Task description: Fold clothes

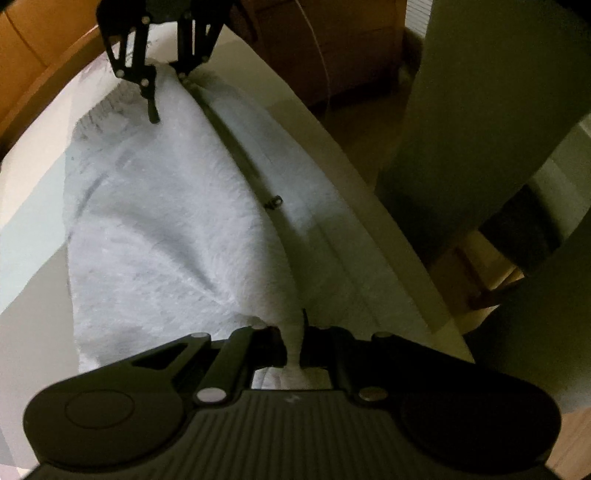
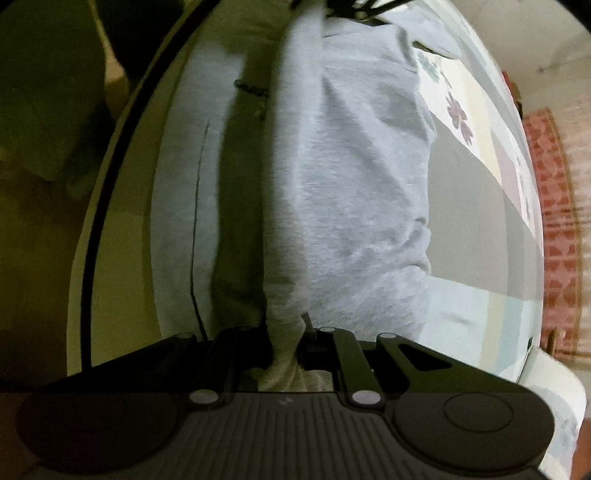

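A pale fluffy garment [image 1: 162,221] with a dark zip lies stretched over a table, one layer lifted and draped back over the rest. My left gripper [image 1: 294,350] is shut on a bunched edge of it at the near end. In the left wrist view my right gripper [image 1: 168,77] grips the far end of the same edge. In the right wrist view the garment [image 2: 351,184] runs away from me, and my right gripper [image 2: 286,350] is shut on a pinched fold. The left gripper [image 2: 347,11] shows only as dark parts at the top edge there.
The light table [image 1: 332,147] has an edge close on the right in the left wrist view. A patterned cloth [image 2: 480,155] covers the table beyond the garment. A person's olive trouser legs [image 1: 480,110] stand beside the table. A red patterned rug [image 2: 554,221] lies on the floor.
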The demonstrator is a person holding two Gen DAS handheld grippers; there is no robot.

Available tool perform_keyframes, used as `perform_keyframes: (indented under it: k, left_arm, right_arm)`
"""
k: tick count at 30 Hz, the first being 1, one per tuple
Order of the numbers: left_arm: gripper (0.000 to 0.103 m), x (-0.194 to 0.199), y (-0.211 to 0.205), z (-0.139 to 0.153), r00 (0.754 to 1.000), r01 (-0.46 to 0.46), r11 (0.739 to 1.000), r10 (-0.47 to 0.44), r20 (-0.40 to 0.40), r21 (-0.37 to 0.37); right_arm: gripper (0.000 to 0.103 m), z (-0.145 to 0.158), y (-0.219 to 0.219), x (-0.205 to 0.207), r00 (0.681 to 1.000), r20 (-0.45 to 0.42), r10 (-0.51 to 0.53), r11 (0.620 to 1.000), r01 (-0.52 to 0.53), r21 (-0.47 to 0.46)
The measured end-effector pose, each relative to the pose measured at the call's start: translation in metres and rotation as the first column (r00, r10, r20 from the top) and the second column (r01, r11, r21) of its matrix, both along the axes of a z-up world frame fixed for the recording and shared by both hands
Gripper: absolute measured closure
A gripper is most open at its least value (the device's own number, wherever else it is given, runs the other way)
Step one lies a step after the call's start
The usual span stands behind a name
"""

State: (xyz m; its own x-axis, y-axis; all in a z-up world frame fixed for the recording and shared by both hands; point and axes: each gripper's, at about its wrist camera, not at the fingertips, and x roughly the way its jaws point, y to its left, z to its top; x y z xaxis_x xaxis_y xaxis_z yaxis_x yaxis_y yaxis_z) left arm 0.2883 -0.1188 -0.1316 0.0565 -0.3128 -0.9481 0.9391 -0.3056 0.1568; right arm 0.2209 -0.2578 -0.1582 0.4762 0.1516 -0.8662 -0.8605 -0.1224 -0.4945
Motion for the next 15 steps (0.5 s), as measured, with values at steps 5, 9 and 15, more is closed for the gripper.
perform_keyframes:
  k: [5, 9, 15]
  left_arm:
    - [0.102, -0.006, 0.004, -0.005, 0.999, 0.037, 0.999, -0.037, 0.024, -0.003]
    - [0.102, -0.011, 0.005, -0.005, 0.999, 0.030, 0.999, -0.030, 0.025, -0.014]
    - [0.102, -0.010, 0.005, 0.002, 1.000, 0.004, 1.000, -0.004, 0.001, -0.029]
  right_arm:
    - [0.084, -0.005, 0.004, -0.012, 0.999, 0.022, 0.023, 1.000, -0.023, -0.016]
    - [0.083, 0.001, 0.007, -0.023, 0.998, 0.054, 0.035, 0.999, -0.035, 0.006]
    - [0.093, 0.012, 0.012, -0.027, 1.000, 0.010, -0.025, 0.999, 0.024, 0.035]
